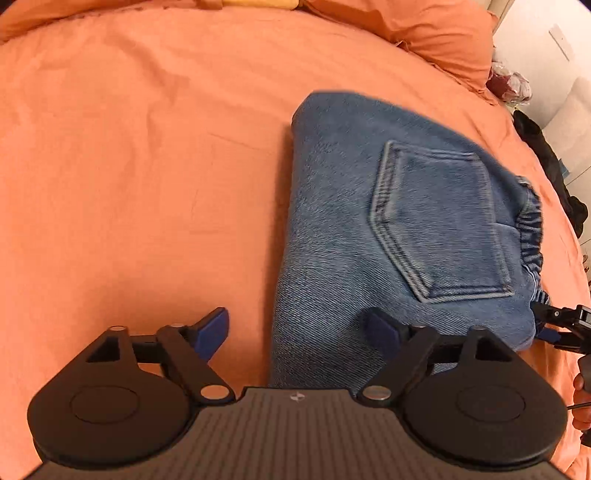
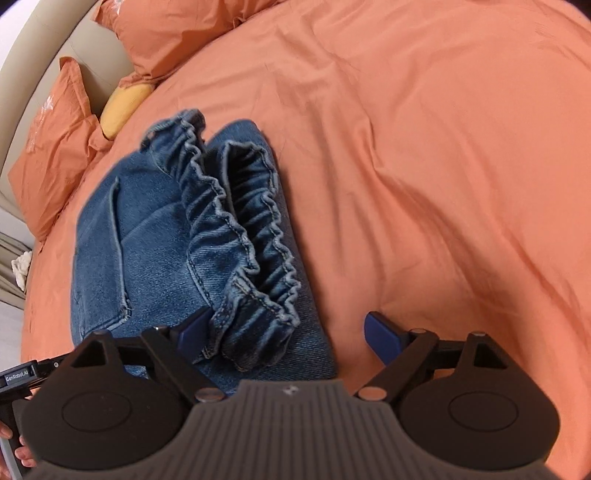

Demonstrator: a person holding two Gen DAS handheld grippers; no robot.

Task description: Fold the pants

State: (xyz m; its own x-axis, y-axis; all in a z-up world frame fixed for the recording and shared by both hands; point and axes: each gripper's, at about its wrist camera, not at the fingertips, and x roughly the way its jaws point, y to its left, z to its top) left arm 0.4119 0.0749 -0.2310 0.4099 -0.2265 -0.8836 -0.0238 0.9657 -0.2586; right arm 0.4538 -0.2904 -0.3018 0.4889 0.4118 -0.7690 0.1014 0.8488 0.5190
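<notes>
From the left wrist camera, an orange bedsheet (image 1: 129,166) covers the bed and fills most of the view, lightly creased. The folded blue denim pants (image 1: 351,229) lie on it toward the bed's right side, back pocket (image 1: 439,221) facing up and the elastic waistband (image 1: 532,229) bunched toward the right edge. Orange pillows (image 1: 424,40) sit along the head of the bed, with a yellow cushion (image 1: 258,3) at the far edge. Beyond the right edge of the bed are a white wall and dark clothing (image 1: 554,173). The left gripper (image 1: 301,328) has its blue pads (image 1: 216,332) spread wide, clamping nothing; one is above bare sheet, the other above the denim. The right gripper (image 1: 561,325) shows at the pants' near right corner.

From the right wrist camera, the pants (image 2: 147,258) lie with the ruffled waistband (image 2: 240,240) nearest. Open sheet (image 2: 443,166) stretches to the right. Orange pillows (image 2: 62,147), a yellow cushion (image 2: 122,107) and a beige headboard (image 2: 33,51) line the left. The right gripper (image 2: 288,332) is spread apart, the waistband between its pads (image 2: 380,336) but unclamped.
</notes>
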